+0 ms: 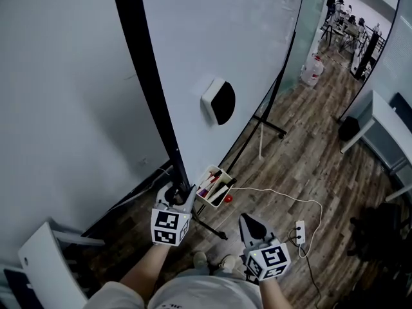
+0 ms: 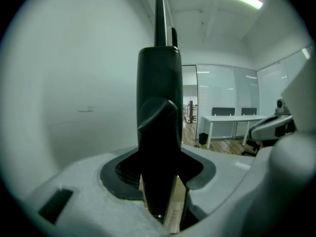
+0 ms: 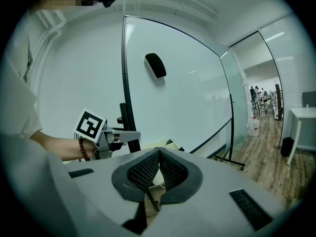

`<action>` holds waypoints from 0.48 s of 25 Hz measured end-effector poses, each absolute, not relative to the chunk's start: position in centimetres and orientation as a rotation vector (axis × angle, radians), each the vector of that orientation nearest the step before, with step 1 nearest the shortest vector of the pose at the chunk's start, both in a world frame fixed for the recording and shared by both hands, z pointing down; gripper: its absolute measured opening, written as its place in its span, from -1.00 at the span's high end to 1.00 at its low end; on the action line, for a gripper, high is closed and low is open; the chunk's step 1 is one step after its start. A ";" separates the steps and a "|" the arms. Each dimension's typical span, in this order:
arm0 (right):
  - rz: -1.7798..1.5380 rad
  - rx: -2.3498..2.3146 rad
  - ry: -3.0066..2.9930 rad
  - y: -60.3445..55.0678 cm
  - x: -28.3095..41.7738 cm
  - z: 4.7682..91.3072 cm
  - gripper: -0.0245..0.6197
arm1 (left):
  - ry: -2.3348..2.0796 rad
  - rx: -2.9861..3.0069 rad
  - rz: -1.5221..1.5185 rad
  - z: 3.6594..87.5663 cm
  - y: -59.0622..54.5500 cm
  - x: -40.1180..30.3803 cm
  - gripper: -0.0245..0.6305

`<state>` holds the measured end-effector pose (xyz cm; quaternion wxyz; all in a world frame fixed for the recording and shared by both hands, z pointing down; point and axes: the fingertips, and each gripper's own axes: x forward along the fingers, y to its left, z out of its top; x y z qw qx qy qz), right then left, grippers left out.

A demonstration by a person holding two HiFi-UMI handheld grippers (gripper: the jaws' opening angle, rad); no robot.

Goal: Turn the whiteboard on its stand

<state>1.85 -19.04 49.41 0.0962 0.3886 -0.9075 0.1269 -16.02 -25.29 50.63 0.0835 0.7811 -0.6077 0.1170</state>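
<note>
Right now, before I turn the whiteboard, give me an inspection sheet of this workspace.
Surface: wood floor; no table under the work.
Job's things: whiteboard upright on its stand, black frame along its near edge.
Clutter: eraser stuck on the board; tray of markers at the lower edge.
Claws: left claw closed on the frame; right claw closed, empty, apart from the board.
Cables: white cable loops across the floor to a power strip by the person's feet.
Surroundings: water jug, white desk, people far off.
</note>
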 end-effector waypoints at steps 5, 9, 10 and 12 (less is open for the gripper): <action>0.374 1.130 -2.701 -17.8 1.6 49.5 0.90 | -1.819 2.326 0.353 50.8 -22.7 -14.7 0.36; 0.365 1.123 -2.706 -16.9 1.6 49.2 0.90 | -1.822 2.322 0.351 50.9 -21.2 -14.3 0.36; 0.363 1.123 -2.706 -16.6 1.7 49.1 0.90 | -1.821 2.320 0.347 50.9 -20.8 -14.3 0.36; 0.358 1.123 -2.704 -16.1 1.9 49.3 0.90 | -1.815 2.321 0.344 51.2 -19.9 -14.2 0.36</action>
